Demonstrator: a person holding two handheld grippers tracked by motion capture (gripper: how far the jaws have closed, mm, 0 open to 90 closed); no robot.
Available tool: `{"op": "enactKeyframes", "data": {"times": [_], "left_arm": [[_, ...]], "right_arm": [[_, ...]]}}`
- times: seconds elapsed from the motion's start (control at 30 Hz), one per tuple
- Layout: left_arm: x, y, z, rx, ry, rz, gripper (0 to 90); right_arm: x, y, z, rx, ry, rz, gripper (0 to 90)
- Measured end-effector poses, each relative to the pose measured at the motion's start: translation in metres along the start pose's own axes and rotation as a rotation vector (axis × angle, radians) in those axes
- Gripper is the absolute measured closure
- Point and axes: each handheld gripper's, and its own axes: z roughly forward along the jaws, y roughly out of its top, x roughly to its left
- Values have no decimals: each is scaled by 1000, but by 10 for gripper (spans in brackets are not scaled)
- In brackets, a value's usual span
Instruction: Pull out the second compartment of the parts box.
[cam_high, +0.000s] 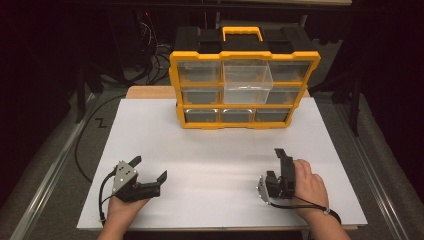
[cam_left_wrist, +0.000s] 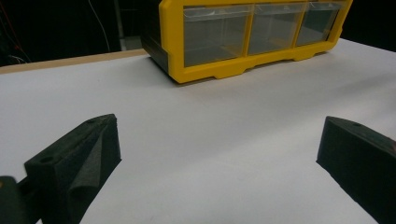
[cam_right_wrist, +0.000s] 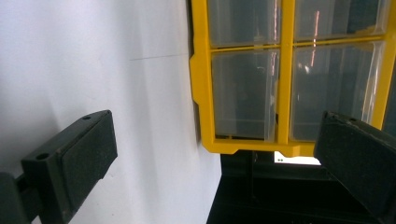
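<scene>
white board (cam_high: 220, 150) covers the table, and my left gripper (cam_high: 149, 169) sits low at its near left, jaws spread wide and holding nothing, the grey plate on top and its cable curling back beside my left hand (cam_high: 121, 209). in the left gripper view the same two black jaws stand far apart over bare white. further back, at the middle of the board's far edge, stands the yellow drawer organizer (cam_high: 244, 90), its clear centre drawer (cam_high: 247, 82) pulled forward out of the frame. near right, my right gripper (cam_high: 281, 165) is turned on its side in my right hand (cam_high: 310, 187), jaws also parted, empty.
</scene>
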Motion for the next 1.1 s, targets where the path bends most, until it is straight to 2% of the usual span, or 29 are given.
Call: {"op": "enactKeyframes", "data": {"times": [0.1, 0.17, 0.2, 0.23, 0.27, 0.3, 0.37, 0.47, 0.5, 0.53, 0.57, 0.6, 0.63, 0.7, 0.73, 0.77, 0.83, 0.87, 0.93, 0.97, 1.03, 1.07, 1.1], "left_arm": [[0, 0, 0, 0, -1, 1, 5], [0, 0, 0, 5, -4, 6, 5], [0, 0, 1, 7, -6, 6, 5], [0, 0, 1, 7, -6, 6, 5], [0, 0, 1, 8, -8, 4, 5], [0, 0, 1, 10, -11, 1, 5], [0, 0, 1, 3, -20, -7, 4], [0, 0, 0, 0, -21, -7, 5], [0, 1, 0, 1, -22, -6, 5], [1, 1, 0, 1, -21, -3, 5], [1, 1, 0, -1, -20, -4, 5], [2, 1, -1, -3, -17, -4, 4], [2, 1, -1, -3, -17, -4, 5], [2, 1, -1, -3, -16, -6, 5], [3, 1, -1, -3, -16, -6, 5], [3, 1, -1, -3, -16, -6, 5], [3, 2, -1, -4, -16, -5, 5], [3, 2, -2, -4, -11, -3, 4], [3, 2, -1, -4, -10, 0, 5], [3, 2, -1, -3, -11, 0, 5], [3, 2, -2, -4, -12, -1, 5], [3, 2, -2, -5, -12, -1, 5], [3, 2, -2, -6, -12, -2, 5]], "right_arm": [[-3, -2, -1, 2, 7, 73, 7], [-6, -5, 1, 13, 28, 186, 7], [-8, -7, 1, 8, 54, 253, 7], [-8, -7, 1, 8, 54, 253, 7], [-12, -11, 2, 8, 77, 361, 8], [-12, -11, 2, 8, 77, 361, 8], [-15, -14, 4, 1, 88, 443, 8], [-17, -20, 6, 1, 147, 616, 8], [-19, -25, 8, -3, 193, 716, 8], [-20, -28, 8, -6, 211, 760, 8], [-20, -28, 8, -6, 211, 760, 8], [-22, -32, 9, -13, 246, 861, 9], [-22, -32, 9, -13, 246, 861, 9], [-24, -35, 9, -23, 271, 949, 9], [-26, -39, 8, -45, 289, 1027, 9], [-26, -39, 8, -45, 289, 1027, 9], [-28, -41, 4, -67, 305, 1109, 9], [-29, -44, 0, -95, 315, 1179, 9], [-30, -48, -4, -125, 319, 1252, 9], [-30, -48, -4, -125, 319, 1252, 9], [-30, -51, -7, -154, 332, 1322, 9], [-30, -55, -10, -176, 344, 1380, 9], [-30, -55, -10, -176, 344, 1380, 9]]}}
